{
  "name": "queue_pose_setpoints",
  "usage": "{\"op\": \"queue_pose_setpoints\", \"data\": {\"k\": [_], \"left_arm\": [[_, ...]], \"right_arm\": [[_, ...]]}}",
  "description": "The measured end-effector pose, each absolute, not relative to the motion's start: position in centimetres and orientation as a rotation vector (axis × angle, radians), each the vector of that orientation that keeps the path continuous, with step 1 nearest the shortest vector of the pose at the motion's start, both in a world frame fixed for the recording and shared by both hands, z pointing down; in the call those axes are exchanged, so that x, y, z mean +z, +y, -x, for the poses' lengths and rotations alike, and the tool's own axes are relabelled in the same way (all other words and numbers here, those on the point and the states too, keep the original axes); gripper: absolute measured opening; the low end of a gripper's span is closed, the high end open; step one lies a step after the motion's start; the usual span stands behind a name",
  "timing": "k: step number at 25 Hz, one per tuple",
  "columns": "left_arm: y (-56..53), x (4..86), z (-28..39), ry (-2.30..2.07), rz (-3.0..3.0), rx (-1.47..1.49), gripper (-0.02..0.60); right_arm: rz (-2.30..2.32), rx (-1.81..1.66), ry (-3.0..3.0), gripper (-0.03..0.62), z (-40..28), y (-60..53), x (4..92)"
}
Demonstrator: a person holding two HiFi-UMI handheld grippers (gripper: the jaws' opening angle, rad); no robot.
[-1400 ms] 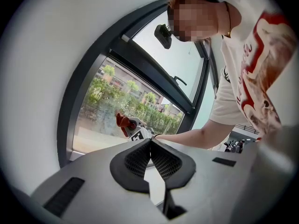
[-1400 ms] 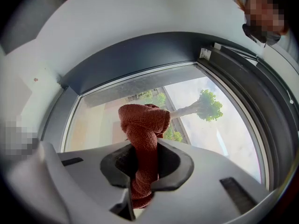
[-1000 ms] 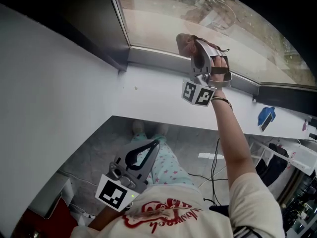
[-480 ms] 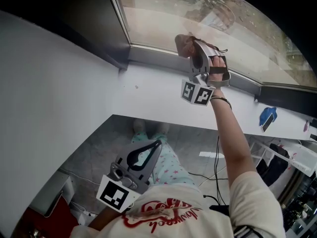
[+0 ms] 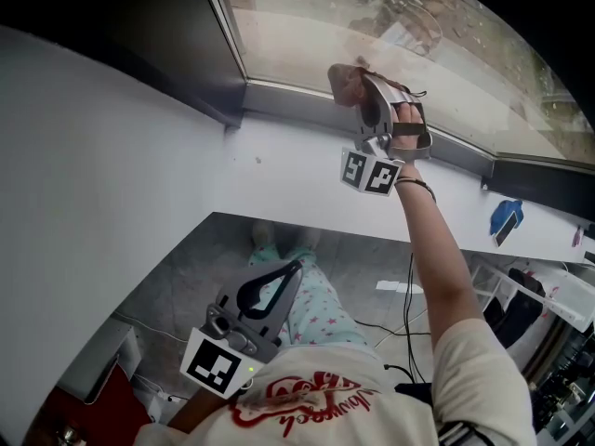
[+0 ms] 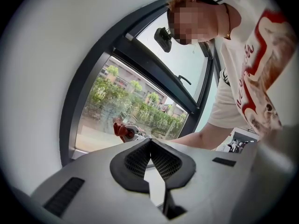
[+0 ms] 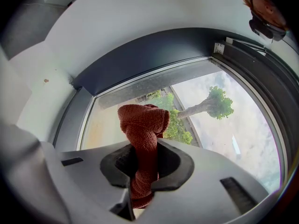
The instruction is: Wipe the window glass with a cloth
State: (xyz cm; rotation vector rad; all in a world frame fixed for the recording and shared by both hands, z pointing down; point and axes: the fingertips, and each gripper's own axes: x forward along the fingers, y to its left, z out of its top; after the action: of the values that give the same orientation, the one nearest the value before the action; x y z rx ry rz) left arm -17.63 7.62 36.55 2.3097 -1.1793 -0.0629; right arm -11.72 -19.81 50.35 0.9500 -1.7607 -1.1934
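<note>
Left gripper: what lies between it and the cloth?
In the head view, the person's leg, grey floor and the bare white ledge lie between the left gripper and the cloth, clamped in the right gripper.

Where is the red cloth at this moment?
The red cloth is clamped in the jaws of the right gripper, held up at the lower edge of the window glass, just above the grey bottom frame; top centre in the head view.

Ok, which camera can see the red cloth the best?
The right gripper view: the cloth fills the middle, close up, pinched between the jaws. The head view shows it small, up by the window glass. The left gripper view shows only a tiny red bit far off.
</note>
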Motion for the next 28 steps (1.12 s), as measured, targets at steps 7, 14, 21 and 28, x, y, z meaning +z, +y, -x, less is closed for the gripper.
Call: {"op": "queue_pose_setpoints", "data": {"k": [7, 14, 21, 28], "left_arm": [[7.4, 36.8, 17.7, -1.189, -2.303, -0.056, 0.021], [7.1, 36.8, 17.6, -1.196, -2.296, -0.054, 0.021], [6.9, 36.8, 17.7, -1.215, -2.284, -0.048, 0.021], [6.9, 37.2, 17.7, -1.224, -2.267, -0.047, 0.021]], "right_arm": [[-0.936, -1.178, -1.765, 0.06, 11.8, -19.7, 51.6], [-0.909, -1.157, -1.766, 0.06, 11.8, -19.8, 53.0], [-0.878, -1.128, -1.771, 0.06, 11.8, -19.8, 54.7], [-0.857, -1.107, -1.779, 0.06, 11.9, -19.8, 56.3]]}}
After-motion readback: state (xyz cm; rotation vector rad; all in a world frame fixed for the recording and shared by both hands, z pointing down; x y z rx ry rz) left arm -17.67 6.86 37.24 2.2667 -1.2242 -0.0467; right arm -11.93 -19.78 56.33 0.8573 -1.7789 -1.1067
